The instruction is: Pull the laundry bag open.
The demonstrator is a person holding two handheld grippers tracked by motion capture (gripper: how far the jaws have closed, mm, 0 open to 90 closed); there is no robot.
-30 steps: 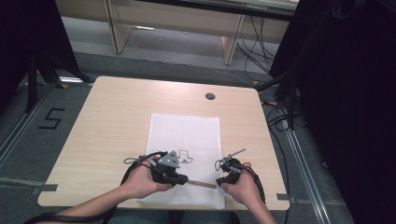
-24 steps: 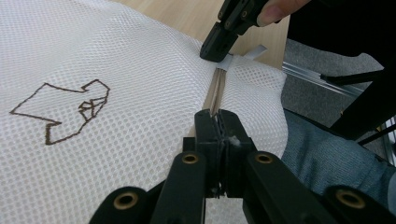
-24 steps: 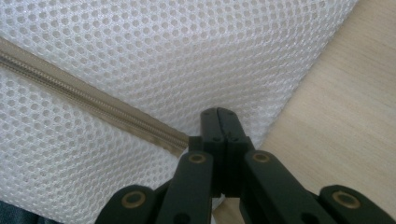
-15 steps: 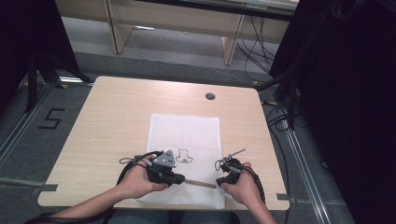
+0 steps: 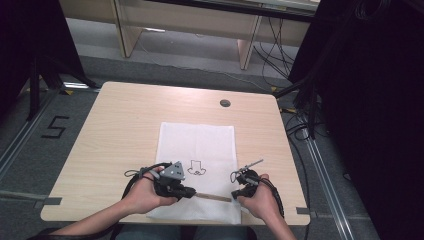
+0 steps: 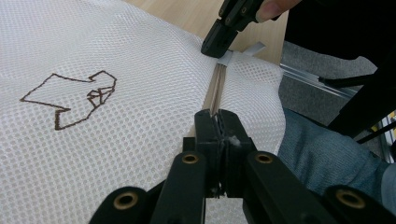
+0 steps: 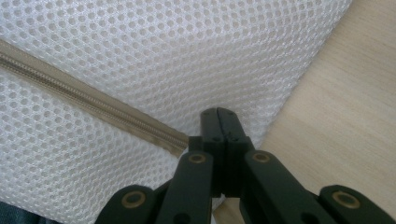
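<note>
Since a second ago the left gripper (image 5: 189, 192) has slid a little toward the lower left of the high view, along the zip (image 5: 212, 197); the right gripper (image 5: 235, 191) has kept its place.

High view: a white mesh bag (image 5: 197, 145) lies flat at the lower middle of the table (image 5: 125, 125), a small dark drawing on it. Both hands sit at its near edge, the grippers at either end of a short tan stretch of zip.

Left gripper view: the jaws are closed at the lower centre of the frame, pinched on the zip (image 6: 215, 91) — most likely on its slider, though that part is hidden between them. At upper centre the right gripper (image 6: 215, 49) clamps the far end.

Right gripper view: the jaws are closed at lower centre, where the zip (image 7: 88, 105) ends at the bag's corner; they seem to nip the mesh (image 7: 187, 51) or a tab there, which I cannot tell apart.

The step looks like drawing the zip along while the bag is anchored. Next — a steady pull straight along the zip line, the right grip holding firm so the mesh does not bunch.
</note>
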